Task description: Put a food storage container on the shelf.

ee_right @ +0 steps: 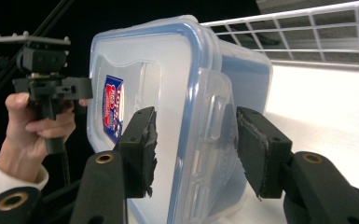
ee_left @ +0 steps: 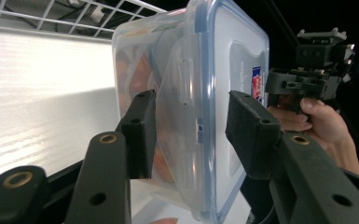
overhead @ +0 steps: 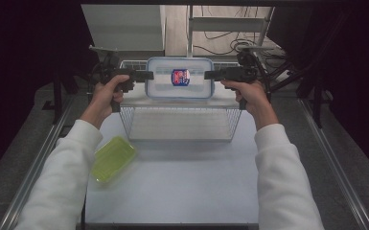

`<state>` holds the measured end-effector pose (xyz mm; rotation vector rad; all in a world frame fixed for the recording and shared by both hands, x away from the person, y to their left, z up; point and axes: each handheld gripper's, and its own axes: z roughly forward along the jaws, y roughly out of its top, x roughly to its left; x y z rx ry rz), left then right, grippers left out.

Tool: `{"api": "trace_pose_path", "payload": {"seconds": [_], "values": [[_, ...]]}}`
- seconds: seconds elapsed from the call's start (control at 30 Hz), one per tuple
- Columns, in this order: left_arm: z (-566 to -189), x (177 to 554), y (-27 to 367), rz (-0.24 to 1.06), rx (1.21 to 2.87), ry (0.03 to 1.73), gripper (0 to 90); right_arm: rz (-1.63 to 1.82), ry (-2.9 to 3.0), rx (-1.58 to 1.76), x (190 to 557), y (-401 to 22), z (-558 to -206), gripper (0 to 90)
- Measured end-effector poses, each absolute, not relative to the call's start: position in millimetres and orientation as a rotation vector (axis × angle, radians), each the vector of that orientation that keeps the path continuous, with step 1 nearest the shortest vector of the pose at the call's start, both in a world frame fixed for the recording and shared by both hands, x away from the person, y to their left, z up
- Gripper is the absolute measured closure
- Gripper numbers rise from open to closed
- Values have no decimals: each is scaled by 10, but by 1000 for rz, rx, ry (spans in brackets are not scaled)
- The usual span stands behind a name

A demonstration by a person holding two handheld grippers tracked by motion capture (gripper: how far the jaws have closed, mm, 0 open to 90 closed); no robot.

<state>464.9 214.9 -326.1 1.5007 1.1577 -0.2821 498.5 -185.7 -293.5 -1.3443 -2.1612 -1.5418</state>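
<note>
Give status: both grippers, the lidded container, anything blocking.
Left gripper and right gripper each clamp an end of the clear container. Container held over the wire basket. Green lid lies aside; nothing blocking.

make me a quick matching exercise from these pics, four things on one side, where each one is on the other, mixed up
Things:
1. clear lidded container
2. green lid
3. wire basket
4. left gripper

Places:
A. flat on the white table, near the left forearm
B. at the container's left end
C. held up between the two grippers
D. standing on the table under the container

Pairs: 1-C, 2-A, 3-D, 4-B
</note>
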Motion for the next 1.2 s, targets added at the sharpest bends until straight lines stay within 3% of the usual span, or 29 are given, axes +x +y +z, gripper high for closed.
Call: {"api": "trace_pose_path", "payload": {"seconds": [0.5,0.7,0.93,1.2], "values": [[-3382,4915,2123,-383,1417,1290,490,-1433,-1989,-1636,5181,-1787,-2992,466],[-3383,4928,2091,-343,1423,1310,472,-1450,-2020,-1718,5167,-1737,-2994,465],[-3307,4848,2074,-189,1438,1280,348,-1520,-2070,-1685,5070,-1749,-2958,366],[-3128,4544,2156,-89,1482,1163,272,-1658,-2183,-1531,4766,-1897,-2843,351]]}}
